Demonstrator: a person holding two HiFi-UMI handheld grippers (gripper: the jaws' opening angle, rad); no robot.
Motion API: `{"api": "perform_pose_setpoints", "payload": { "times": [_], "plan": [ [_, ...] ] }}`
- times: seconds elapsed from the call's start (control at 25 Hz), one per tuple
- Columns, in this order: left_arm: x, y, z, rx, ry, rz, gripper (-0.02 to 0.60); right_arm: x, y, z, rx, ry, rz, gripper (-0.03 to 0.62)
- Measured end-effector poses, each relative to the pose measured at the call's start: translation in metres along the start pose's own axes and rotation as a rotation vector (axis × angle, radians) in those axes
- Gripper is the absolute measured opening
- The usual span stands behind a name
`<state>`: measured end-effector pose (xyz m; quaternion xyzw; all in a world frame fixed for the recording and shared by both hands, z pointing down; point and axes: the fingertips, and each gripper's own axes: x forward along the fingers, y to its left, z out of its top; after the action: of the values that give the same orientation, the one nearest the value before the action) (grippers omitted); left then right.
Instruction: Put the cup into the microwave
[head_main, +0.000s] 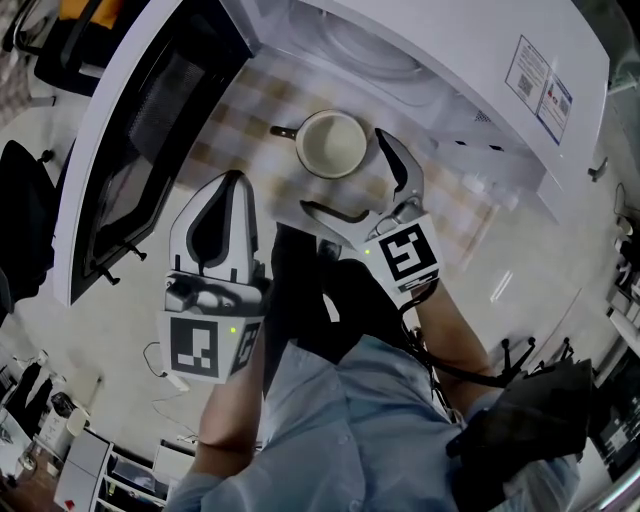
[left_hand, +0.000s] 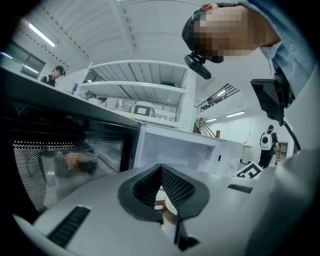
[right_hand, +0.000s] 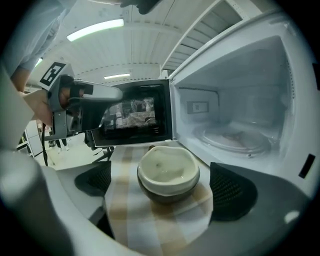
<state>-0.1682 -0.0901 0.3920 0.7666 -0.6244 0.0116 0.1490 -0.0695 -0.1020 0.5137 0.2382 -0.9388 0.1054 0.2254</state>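
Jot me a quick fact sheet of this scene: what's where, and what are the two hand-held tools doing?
cup: pale, upright on the checked cloth before the microwave
door: swung open
right gripper: jaws wide apart, either side of the cup, not gripping
left gripper: jaws together, nothing held, near the door
stage: cup not yet inside

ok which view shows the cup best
The right gripper view: the cup sits whole and large, between the right gripper's open jaws. The head view shows it smaller, from above, handle included. The left gripper view shows only a sliver of it.
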Motion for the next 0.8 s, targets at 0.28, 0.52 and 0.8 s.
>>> {"api": "perform_pose_setpoints", "payload": {
  "times": [0.28, 0.52, 0.8],
  "plan": [
    [0.012, 0.003, -0.005, -0.014, 0.015, -0.024, 0.005, 0.02, -0.009, -0.004, -0.024, 0.027, 0.001, 0.574],
    [0.022, 0.009, -0.004, -0.04, 0.01, -0.034, 0.005, 0.036, -0.015, -0.008, -0.028, 0.052, 0.001, 0.574],
    [0.032, 0.018, 0.0, -0.065, -0.001, -0.038, 0.005, 0.052, -0.017, -0.015, -0.043, 0.09, 0.025, 0.574]
  ]
}}
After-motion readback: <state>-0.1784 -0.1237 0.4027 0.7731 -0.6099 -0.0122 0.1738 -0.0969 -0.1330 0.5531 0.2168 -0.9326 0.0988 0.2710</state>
